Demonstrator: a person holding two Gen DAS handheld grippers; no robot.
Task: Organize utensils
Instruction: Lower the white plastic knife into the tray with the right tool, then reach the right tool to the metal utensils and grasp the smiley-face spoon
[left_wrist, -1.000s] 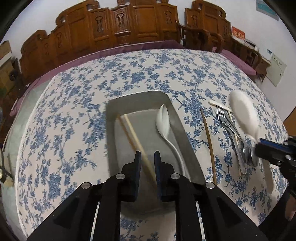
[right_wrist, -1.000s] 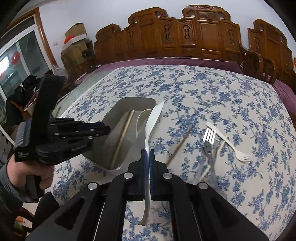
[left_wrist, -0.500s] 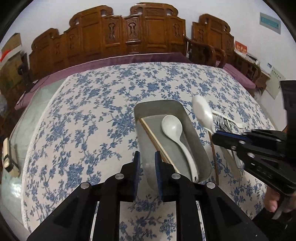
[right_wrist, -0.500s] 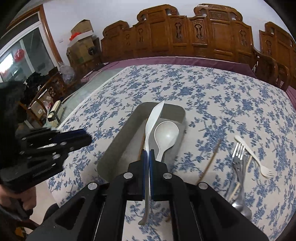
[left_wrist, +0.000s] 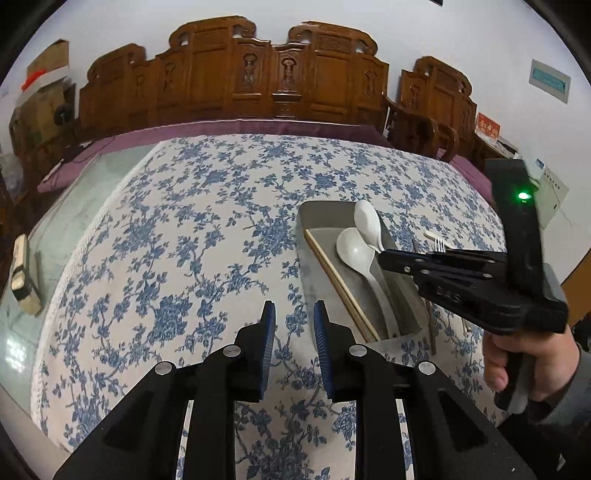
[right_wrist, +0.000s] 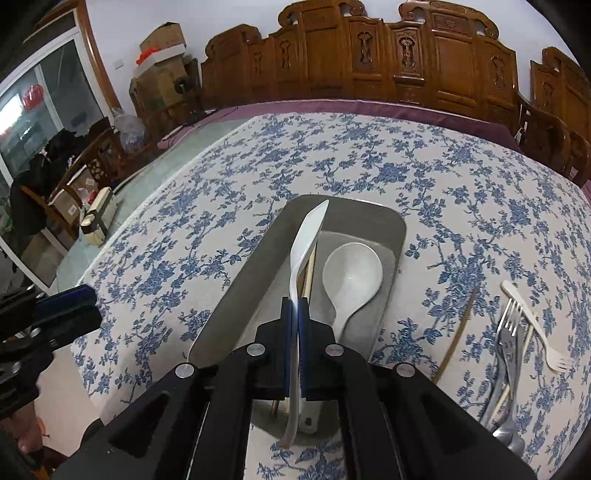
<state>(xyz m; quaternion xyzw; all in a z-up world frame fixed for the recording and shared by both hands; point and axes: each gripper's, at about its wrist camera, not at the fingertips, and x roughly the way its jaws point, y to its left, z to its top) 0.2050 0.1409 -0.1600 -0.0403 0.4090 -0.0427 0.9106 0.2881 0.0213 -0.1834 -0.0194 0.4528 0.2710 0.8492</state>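
A grey metal tray (right_wrist: 384, 216) (left_wrist: 314, 210) lies on the blue-flowered tablecloth. In it lie a white spoon (right_wrist: 351, 275) (left_wrist: 352, 253) and a wooden chopstick (left_wrist: 340, 284). My right gripper (right_wrist: 294, 306) (left_wrist: 384, 256) is shut on a second white spoon (right_wrist: 304, 236) (left_wrist: 367, 221) and holds it edge-on above the tray. My left gripper (left_wrist: 291, 317) is open and empty, over the cloth to the left of the tray.
To the right of the tray lie a brown chopstick (right_wrist: 456, 332), metal forks (right_wrist: 508, 339), a pale chopstick (right_wrist: 500, 400) and a white plastic fork (right_wrist: 535, 325). Carved wooden chairs (left_wrist: 236, 77) stand behind the table. A small box (left_wrist: 24, 273) sits at the left.
My right gripper has carried the white spoon left from the table until it hangs over the tray. My left gripper has drawn away to the left of the tray and has opened a little wider.
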